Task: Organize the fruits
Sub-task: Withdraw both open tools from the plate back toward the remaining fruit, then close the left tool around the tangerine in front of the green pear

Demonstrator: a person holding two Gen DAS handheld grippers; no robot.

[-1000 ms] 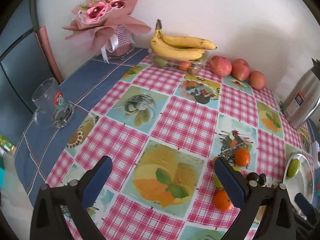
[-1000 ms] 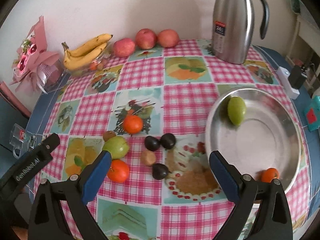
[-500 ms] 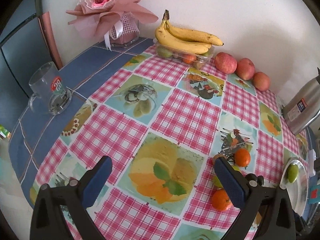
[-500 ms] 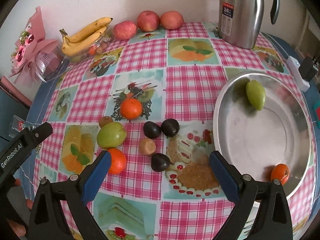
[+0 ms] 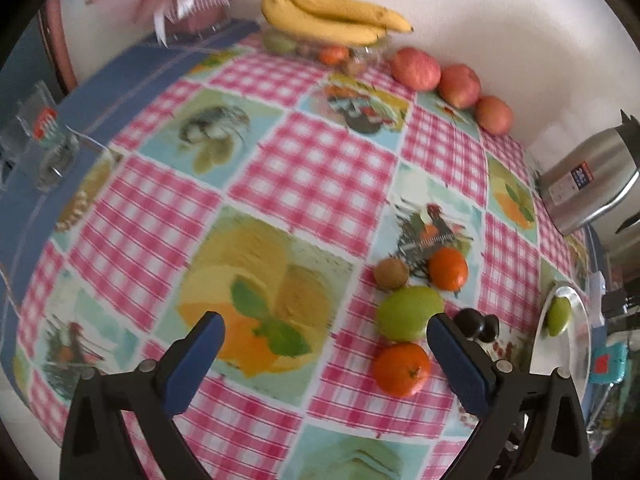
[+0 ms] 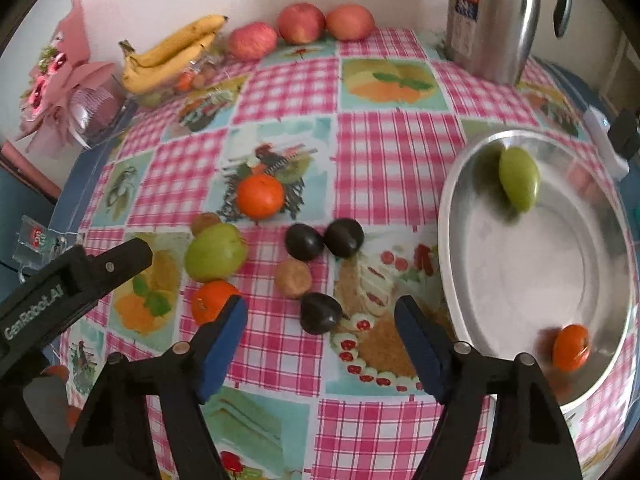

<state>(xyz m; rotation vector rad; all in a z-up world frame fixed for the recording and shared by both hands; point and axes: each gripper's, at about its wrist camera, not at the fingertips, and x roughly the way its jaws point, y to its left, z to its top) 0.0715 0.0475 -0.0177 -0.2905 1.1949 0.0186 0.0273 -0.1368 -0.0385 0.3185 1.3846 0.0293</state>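
Note:
Loose fruit lies mid-table: a green apple, two oranges, three dark plums, two brown kiwis. A steel bowl at the right holds a green mango and an orange. My right gripper is open and empty, just before the nearest plum. My left gripper is open and empty, with the green apple and an orange near its right finger.
Bananas on a clear box and three red apples line the back wall. A steel thermos stands back right, a pink bouquet back left, a glass mug at the left edge.
Both grippers have moved forward and lower toward the loose fruit. The left has swung right toward the apple and orange; the right now frames the nearest plum.

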